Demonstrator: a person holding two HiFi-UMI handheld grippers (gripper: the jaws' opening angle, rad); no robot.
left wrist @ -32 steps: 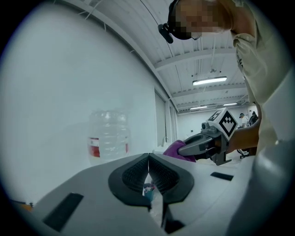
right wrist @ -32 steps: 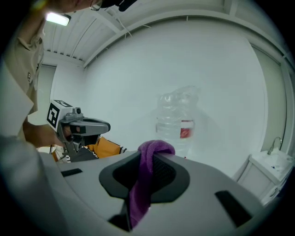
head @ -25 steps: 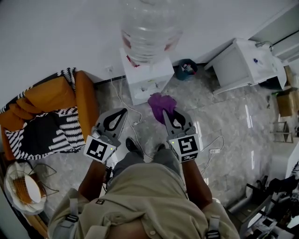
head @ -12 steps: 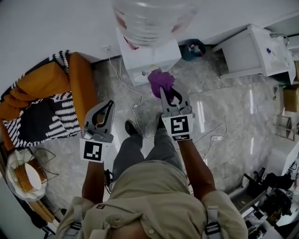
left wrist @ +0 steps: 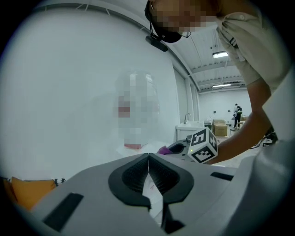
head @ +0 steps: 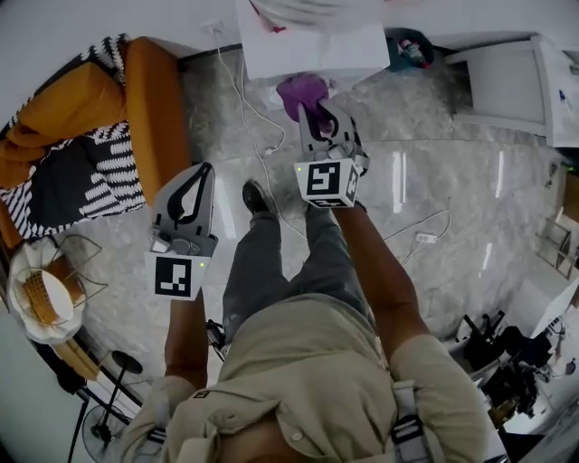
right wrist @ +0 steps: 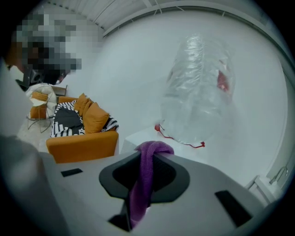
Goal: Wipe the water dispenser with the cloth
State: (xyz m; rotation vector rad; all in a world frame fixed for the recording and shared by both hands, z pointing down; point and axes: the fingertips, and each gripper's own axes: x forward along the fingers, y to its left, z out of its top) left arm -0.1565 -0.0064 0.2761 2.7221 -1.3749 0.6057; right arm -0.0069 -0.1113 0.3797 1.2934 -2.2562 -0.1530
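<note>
The white water dispenser (head: 312, 50) stands by the wall at the top of the head view, its clear bottle (head: 312, 9) cut off by the frame edge. My right gripper (head: 305, 113) is shut on the purple cloth (head: 303, 90), which hangs at the dispenser's front edge. In the right gripper view the cloth (right wrist: 146, 166) droops between the jaws, with the bottle (right wrist: 198, 101) and the dispenser top (right wrist: 138, 136) close ahead. My left gripper (head: 204, 170) is shut on nothing, held back to the left. In the left gripper view its jaws meet (left wrist: 148, 157), and the right gripper's marker cube (left wrist: 203, 145) shows ahead.
An orange sofa (head: 154, 108) with striped cushions stands left of the dispenser. A white cable (head: 246, 136) trails across the marble floor and a power strip (head: 423, 238) lies at the right. A white cabinet (head: 507, 81) and a bin (head: 409, 45) are at the upper right.
The right gripper has moved forward with the cloth, close up to the dispenser's front. The left gripper has stayed back and low on the left. The head view has tilted further down.
</note>
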